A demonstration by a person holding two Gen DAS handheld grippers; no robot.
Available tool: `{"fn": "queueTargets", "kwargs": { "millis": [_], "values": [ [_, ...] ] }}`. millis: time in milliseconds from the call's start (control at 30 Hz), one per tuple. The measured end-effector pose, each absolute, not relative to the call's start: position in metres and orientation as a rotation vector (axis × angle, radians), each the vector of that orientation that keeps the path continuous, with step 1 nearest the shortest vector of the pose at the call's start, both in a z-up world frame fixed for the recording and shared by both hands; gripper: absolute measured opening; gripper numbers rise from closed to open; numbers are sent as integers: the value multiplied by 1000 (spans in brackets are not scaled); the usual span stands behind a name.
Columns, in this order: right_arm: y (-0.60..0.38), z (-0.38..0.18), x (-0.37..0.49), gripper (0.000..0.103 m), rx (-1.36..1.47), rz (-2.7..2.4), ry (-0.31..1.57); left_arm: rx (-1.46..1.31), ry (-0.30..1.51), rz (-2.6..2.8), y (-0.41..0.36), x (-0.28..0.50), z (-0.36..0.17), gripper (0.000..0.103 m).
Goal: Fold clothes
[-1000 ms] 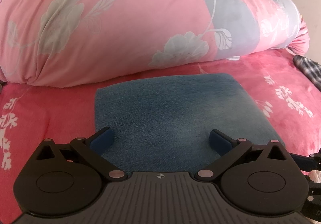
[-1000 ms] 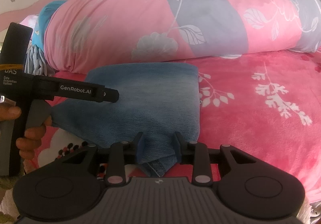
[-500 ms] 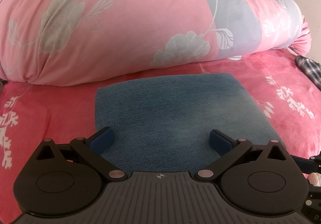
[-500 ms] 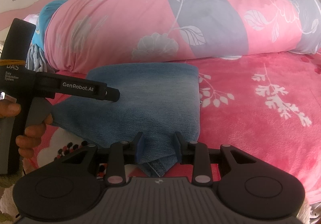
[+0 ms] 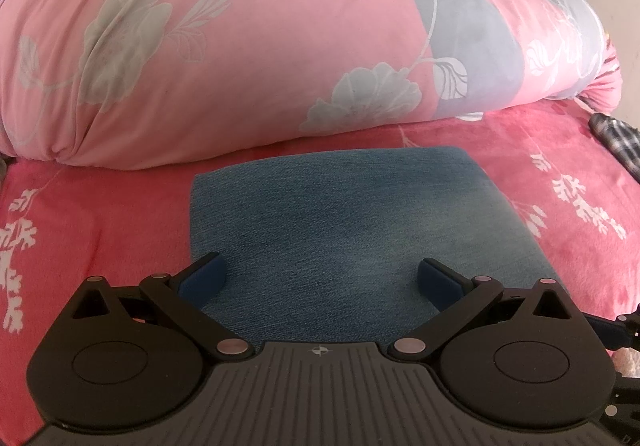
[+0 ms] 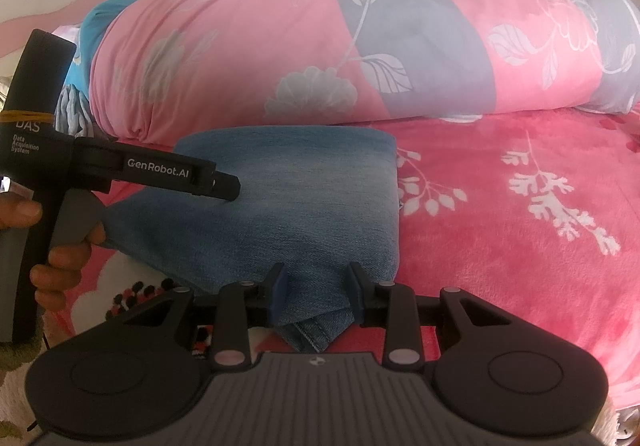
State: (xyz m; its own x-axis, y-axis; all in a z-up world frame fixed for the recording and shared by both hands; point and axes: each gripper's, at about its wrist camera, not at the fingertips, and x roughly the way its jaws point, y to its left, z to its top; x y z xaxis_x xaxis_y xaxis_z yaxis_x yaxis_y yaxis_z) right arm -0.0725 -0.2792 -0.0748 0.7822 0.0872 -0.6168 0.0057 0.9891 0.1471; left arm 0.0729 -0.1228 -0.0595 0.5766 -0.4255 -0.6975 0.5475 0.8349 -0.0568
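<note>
Folded blue denim jeans (image 5: 340, 222) lie on the pink bedspread, also in the right wrist view (image 6: 304, 202). My left gripper (image 5: 320, 278) is open, its blue pads spread wide just above the near edge of the jeans, holding nothing. It shows from the side in the right wrist view (image 6: 224, 186), over the jeans' left part. My right gripper (image 6: 316, 290) is shut on the near corner of the jeans, with a bunched hem hanging between its fingers (image 6: 278, 292).
A large rolled pink and grey floral quilt (image 5: 248, 46) lies right behind the jeans. The pink floral bedspread (image 6: 520, 226) stretches to the right. A checked garment (image 5: 620, 138) lies at the far right edge. A teal cloth (image 6: 96, 26) sits behind the quilt.
Almost nothing has moved. The left gripper drifted very slightly over the jeans. The right gripper keeps its hold on the corner.
</note>
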Motion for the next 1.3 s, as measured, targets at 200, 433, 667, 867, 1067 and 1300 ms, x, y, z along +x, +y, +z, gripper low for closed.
{"fn": "queueTargets", "kwargs": {
  "millis": [200,433,667,867,1067,1300],
  "values": [
    [-279,-74,-73,36,139,44,670,106,699,-573,-105,67,-46,103],
    [-287,-69,-72,38,166,71,676,-48,608,-601,-59,64,-30,103],
    [-343,-47,-69,58,435,111,598,-222,721,-671,-7,85,-50,103],
    [-399,-62,-43,77,794,209,671,-414,891,-802,2,110,-78,103],
    [-415,-99,-14,78,959,240,836,-384,986,-886,-15,127,-98,103],
    [-416,-115,10,79,992,312,932,-347,1011,-957,-28,139,-103,103]
  ]
}}
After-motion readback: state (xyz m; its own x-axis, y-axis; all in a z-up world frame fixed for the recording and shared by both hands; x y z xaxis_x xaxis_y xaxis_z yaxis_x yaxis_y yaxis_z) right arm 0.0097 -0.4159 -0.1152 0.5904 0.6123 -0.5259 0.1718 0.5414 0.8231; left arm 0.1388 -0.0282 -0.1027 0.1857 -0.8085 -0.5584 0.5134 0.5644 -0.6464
